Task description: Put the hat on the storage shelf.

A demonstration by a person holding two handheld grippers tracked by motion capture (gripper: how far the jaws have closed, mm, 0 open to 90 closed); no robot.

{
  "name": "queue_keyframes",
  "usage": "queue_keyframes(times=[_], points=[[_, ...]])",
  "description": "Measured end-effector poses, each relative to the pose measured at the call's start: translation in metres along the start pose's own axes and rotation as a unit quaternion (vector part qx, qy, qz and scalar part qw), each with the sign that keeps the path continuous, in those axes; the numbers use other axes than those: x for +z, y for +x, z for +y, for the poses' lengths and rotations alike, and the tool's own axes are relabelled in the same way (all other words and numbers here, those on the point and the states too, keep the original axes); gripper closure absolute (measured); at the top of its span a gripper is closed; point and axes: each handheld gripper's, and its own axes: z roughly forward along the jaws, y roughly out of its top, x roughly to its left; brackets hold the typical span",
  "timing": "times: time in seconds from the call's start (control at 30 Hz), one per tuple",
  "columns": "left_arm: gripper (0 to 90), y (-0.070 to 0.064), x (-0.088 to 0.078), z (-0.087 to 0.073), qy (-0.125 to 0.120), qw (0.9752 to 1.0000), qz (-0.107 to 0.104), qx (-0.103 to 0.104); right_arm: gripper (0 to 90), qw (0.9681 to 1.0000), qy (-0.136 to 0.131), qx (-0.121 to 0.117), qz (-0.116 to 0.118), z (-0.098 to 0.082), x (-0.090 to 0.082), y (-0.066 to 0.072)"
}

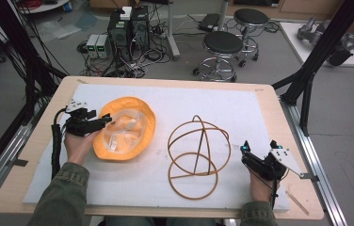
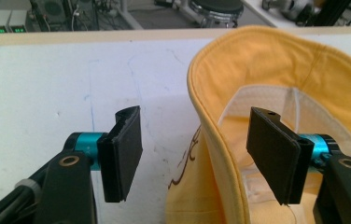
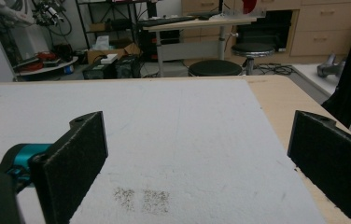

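Yellow cloth bucket hat (image 1: 124, 128), lying upside down on white foam sheet (image 1: 165, 188) covering wooden desk (image 1: 10, 188), pale mesh lining facing up. Left of round wire hat frame (image 1: 198, 157), apart from it. Left gripper (image 1: 103, 120) at hat's near-left rim, jaws set fairly wide and straddling the brim: in the left gripper view, one pad (image 2: 276, 154) inside the crown over the lining, the other pad (image 2: 123, 151) outside over bare foam, brim edge standing between, neither pad pressing cloth yet. Right gripper (image 1: 248, 151) resting on the far side of the frame from the hat, jaws spread wide, nothing between them. Step in hand, judged: pinching the brim to lift the hat toward the frame. Best done by sliding deeper along the brim so both pads overlap cloth fully, closing squarely on the single brim layer rather than snagging loose lining, then lifting gently to avoid dragging the foam. Risk: soft brim folding or slipping out of a shallow grip.
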Motion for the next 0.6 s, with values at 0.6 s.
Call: queue_keyframes(times=[0.6], points=[[60.1, 0.004, 0.012, -0.006, 0.064, 0.9972, -0.019, -0.033, 3.7, 1.0000, 0.006, 0.001, 0.006, -0.001, 0.001, 0.002]])
